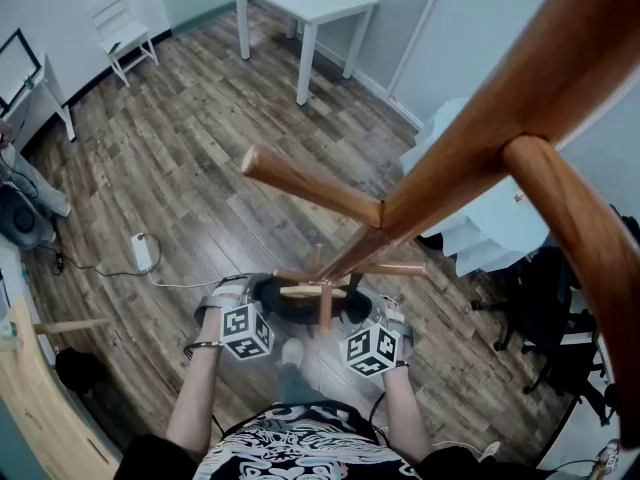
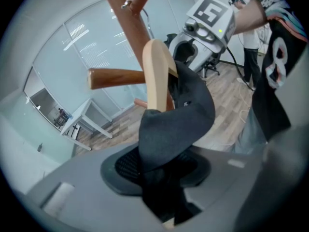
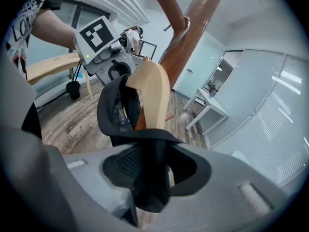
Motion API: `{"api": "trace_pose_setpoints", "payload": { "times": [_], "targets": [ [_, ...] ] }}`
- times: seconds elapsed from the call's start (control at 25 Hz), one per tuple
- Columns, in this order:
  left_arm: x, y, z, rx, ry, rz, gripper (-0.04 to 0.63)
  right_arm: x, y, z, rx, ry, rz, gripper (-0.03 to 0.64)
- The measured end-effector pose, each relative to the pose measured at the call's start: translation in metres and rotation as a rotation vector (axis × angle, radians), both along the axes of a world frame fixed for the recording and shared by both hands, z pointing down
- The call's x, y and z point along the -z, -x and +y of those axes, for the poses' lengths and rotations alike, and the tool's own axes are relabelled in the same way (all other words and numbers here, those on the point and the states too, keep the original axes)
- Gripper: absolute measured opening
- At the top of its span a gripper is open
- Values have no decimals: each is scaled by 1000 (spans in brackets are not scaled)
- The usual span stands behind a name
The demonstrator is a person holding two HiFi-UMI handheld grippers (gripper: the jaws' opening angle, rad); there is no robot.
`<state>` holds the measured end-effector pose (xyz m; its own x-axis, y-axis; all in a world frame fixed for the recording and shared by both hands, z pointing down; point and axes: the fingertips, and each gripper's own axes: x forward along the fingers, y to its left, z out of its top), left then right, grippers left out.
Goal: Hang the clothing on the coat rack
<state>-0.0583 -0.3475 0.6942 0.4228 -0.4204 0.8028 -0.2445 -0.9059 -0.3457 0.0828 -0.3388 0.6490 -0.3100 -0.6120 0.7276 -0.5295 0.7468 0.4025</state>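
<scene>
A tall wooden coat rack (image 1: 470, 158) rises right in front of me, one peg (image 1: 310, 183) pointing left. A black garment (image 1: 285, 303) on a pale wooden hanger (image 1: 312, 291) sits low against the pole, between both grippers. In the left gripper view the hanger (image 2: 157, 76) stands upright and the black cloth (image 2: 178, 124) drapes down into the left gripper (image 2: 164, 178), whose pads stand apart. The right gripper (image 3: 154, 173) is open too. A fold of the garment (image 3: 152, 187) hangs loosely between its pads, below the hanger (image 3: 153, 95).
A white table (image 1: 305, 3) and a white chair (image 1: 122, 30) stand far back on the wood floor. A black office chair (image 1: 545, 298) is at the right. A power strip (image 1: 142, 251) with a cable lies at the left. A wooden bench edge (image 1: 30, 388) is at near left.
</scene>
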Motion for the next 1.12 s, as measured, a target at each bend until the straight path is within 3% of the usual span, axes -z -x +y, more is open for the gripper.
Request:
{"api": "trace_pose_setpoints", "payload": {
  "times": [0.48,0.64,1.12],
  "targets": [
    [3,4,6,40,-5,21,154,0,-8,9,-12,12,-9,166],
    [4,1,6,53,18,35,219,2,-12,9,-18,13,-13,167],
    [6,4,9,59,-8,21,225,7,-15,16,-37,0,-26,167]
  ]
}}
